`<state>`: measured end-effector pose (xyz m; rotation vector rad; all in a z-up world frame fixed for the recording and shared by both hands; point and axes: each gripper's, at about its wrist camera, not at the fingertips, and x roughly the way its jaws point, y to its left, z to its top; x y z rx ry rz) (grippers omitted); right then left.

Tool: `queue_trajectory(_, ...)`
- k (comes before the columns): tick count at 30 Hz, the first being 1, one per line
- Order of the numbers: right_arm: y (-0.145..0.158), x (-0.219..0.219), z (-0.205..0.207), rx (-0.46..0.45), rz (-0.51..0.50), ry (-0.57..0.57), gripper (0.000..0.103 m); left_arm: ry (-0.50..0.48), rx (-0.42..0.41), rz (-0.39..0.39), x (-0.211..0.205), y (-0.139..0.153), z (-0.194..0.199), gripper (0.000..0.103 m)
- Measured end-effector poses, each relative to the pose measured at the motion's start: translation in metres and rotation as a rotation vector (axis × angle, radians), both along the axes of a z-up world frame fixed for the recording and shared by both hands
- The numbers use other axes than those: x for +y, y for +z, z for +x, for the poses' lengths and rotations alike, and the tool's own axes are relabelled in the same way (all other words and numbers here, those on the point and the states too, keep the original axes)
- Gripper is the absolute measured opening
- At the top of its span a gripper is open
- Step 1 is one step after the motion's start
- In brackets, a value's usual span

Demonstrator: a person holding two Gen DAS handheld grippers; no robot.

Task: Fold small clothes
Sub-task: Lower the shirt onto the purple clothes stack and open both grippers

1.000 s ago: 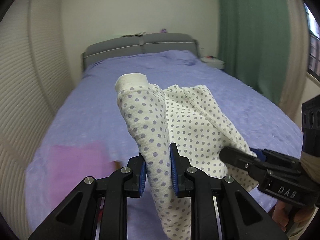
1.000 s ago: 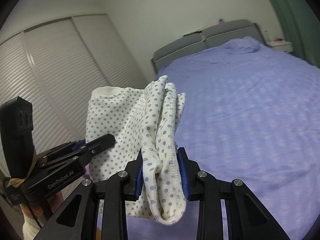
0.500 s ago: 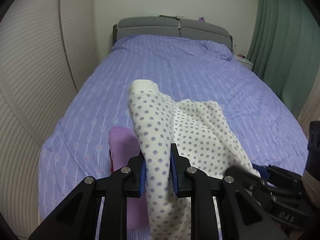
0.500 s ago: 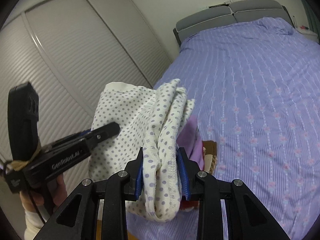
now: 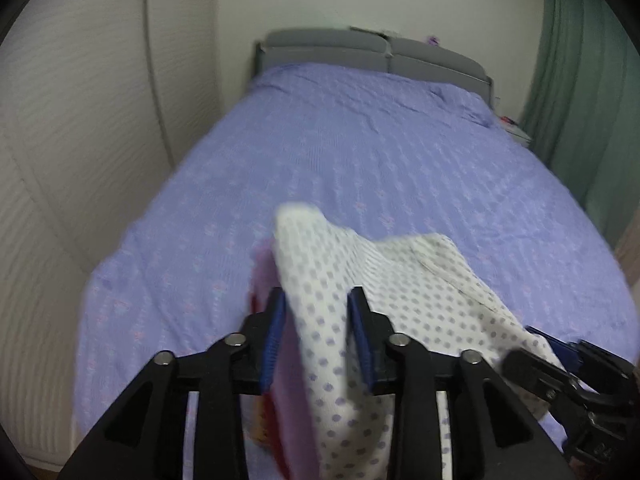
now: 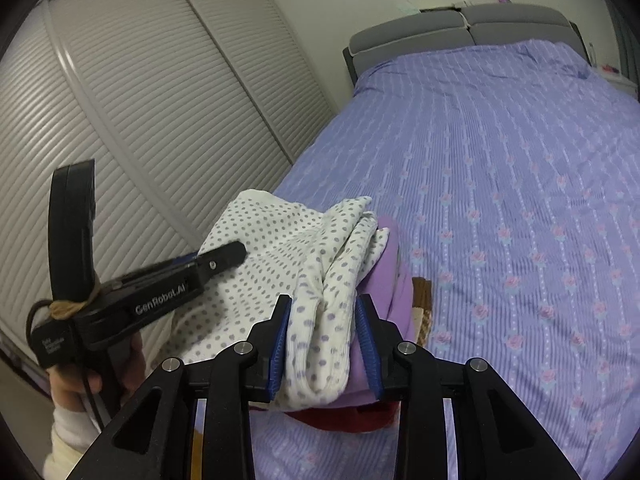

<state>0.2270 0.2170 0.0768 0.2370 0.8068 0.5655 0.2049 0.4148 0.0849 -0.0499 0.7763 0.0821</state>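
Jaws on both grippers have just been opening, with the dotted garment (image 6: 280,264) between each pair. On the right gripper (image 6: 323,350) the blue pads stand apart: cloth touches the left pad, a clear gap shows at the right one — released, I'd say, not pinched. The left gripper (image 5: 316,340) is blurred in its own view; its pads also stand apart with a gap on the left side, so probably loose too, though I can't be sure the right pad isn't dragging fabric.

Where the garment is: folded, draped on top of a small stack — purple cloth (image 6: 386,276) directly under it, something red (image 6: 340,420) under that — at the near left corner of the bed (image 6: 520,200). It looks laid down, not hanging.

Relation that matters for the next move:
- Garment lies straight ahead of both jaws, running away from them toward the headboard (image 6: 460,28).
- Its long axis is roughly in line with the way both grippers point, so pulling straight back along that line should clear it without dragging the fold open.
- The right gripper straddles the bunched, seamed edge on the stack's right side; the left gripper (image 6: 224,258) sits over the flat left side, fingertip resting on or just above the cloth — can't tell which.
- Both hands are about equally near.

Risk, as a judgement: a sideways exit could snag and spoil the fold. The bed beyond the stack looks bare.
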Motion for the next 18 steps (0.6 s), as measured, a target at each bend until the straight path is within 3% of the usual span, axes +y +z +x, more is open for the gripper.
queue_trajectory(2, 0.002, -0.001, -0.005, -0.015, -0.013, -0.001, 0.043, 0.034, -0.06, 0.06, -0.001, 0.014, -0.01, 0.05)
queue_trajectory(5, 0.004, -0.002, -0.01, -0.041, -0.026, 0.005, 0.048, 0.066, -0.087, 0.109, -0.007, 0.028, -0.026, 0.051)
queue_trajectory(8, 0.009, -0.012, -0.022, -0.067, -0.042, 0.015, 0.051, 0.078, -0.125, 0.19, -0.027, 0.04, -0.05, 0.06)
queue_trajectory(11, 0.02, -0.031, -0.039, -0.131, -0.043, 0.011, 0.062, 0.053, -0.172, 0.254, -0.056, 0.047, -0.077, 0.062)
queue_trajectory(13, 0.029, -0.051, -0.055, -0.195, -0.046, -0.004, 0.074, 0.031, -0.199, 0.254, -0.075, 0.048, -0.094, 0.064)
queue_trajectory(18, 0.047, -0.108, -0.083, -0.259, -0.075, -0.064, 0.084, -0.002, -0.217, 0.222, -0.123, 0.045, -0.128, 0.073)
